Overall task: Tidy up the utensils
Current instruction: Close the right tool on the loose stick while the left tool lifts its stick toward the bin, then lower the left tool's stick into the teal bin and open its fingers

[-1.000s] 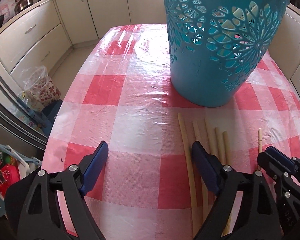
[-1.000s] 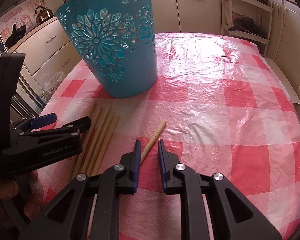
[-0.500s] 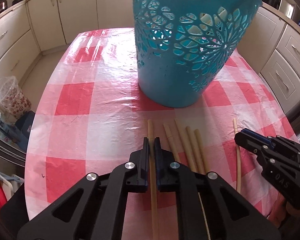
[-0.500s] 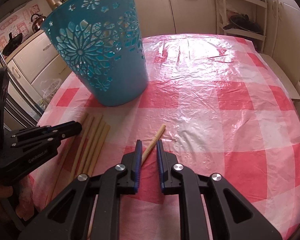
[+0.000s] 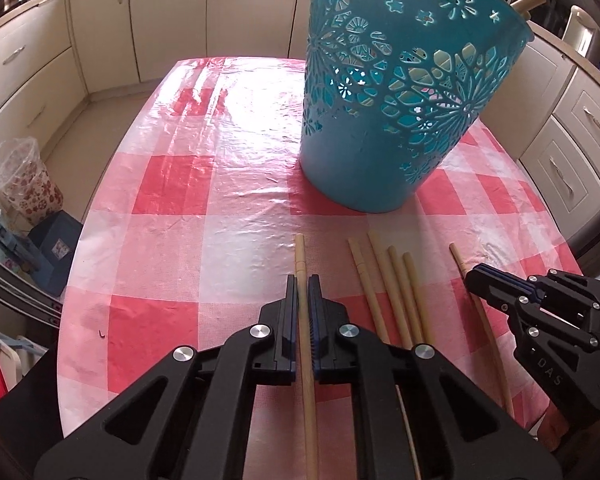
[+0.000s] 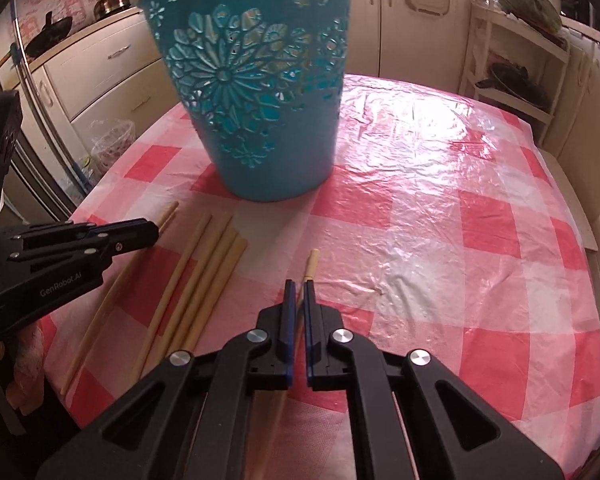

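Note:
A teal cut-out basket point(image 5: 396, 92) stands on the red-checked tablecloth point(image 5: 172, 240); it also shows in the right wrist view point(image 6: 260, 92). My left gripper point(image 5: 302, 280) is shut on a long wooden stick point(image 5: 300, 256), seen from the right wrist view too point(image 6: 168, 216). My right gripper point(image 6: 296, 286) is shut on another wooden stick point(image 6: 311, 264), which shows in the left wrist view point(image 5: 460, 264). Several loose sticks point(image 5: 392, 292) lie side by side between the two grippers point(image 6: 204, 272).
Cream kitchen cabinets point(image 5: 44, 64) surround the table. A plastic bag point(image 5: 24, 180) and a blue box point(image 5: 56, 244) sit on the floor at the left. A white shelf rack point(image 6: 512, 60) stands behind the table at the right.
My left gripper closed on the leftmost stick and drew it a little apart from the bundle. My right gripper stayed shut on its stick. Both views shifted slightly relative to the basket.

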A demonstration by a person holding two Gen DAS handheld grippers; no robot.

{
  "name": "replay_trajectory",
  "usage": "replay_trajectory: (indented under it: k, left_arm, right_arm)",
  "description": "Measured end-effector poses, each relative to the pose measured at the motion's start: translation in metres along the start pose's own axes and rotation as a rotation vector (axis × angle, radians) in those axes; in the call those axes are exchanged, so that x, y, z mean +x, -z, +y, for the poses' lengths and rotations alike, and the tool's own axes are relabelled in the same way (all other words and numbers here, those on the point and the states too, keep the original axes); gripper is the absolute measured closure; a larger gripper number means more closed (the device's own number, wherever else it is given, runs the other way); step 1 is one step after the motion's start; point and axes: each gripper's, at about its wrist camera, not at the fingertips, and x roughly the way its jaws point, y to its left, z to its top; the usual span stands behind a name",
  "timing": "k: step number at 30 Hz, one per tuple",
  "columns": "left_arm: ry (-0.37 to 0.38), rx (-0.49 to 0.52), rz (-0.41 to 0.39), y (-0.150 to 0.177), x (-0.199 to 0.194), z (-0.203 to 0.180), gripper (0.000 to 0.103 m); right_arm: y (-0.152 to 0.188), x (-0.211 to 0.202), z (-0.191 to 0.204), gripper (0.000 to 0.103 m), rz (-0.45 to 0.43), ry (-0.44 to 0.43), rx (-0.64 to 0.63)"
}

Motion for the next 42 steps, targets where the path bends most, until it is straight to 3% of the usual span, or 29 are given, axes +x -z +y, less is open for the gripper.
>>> replay_trajectory:
  k: [9, 14, 21, 31, 36, 42]
  left_arm:
    - [-0.060, 0.036, 0.000, 0.000, 0.004, -0.007, 0.097]
    - [-0.034, 0.019, -0.009, 0.000, -0.006, -0.005, 0.098]
    - [0.056, -0.028, -0.153, -0.009, -0.077, 0.000, 0.098]
    - [0.193, -0.083, -0.461, -0.058, -0.197, -0.004, 0.098]
    - [0.190, -0.076, -0.562, -0.095, -0.215, -0.019, 0.098]
    - [0.152, -0.101, -0.662, -0.139, -0.204, -0.030, 0.098]
  right_arm:
    - [0.003, 0.003, -0.002, 0.095, 0.030, 0.013, -0.017]
    - [0.005, 0.002, 0.001, 0.095, 0.017, 0.016, -0.023]
    - [0.008, 0.000, 0.001, 0.095, -0.007, 0.014, 0.000]
    - [0.010, 0.000, -0.003, 0.095, -0.020, 0.004, 0.022]
    - [0.009, 0.000, -0.004, 0.095, -0.020, -0.007, 0.035]
    - [0.008, 0.001, -0.008, 0.095, -0.020, -0.029, 0.064]
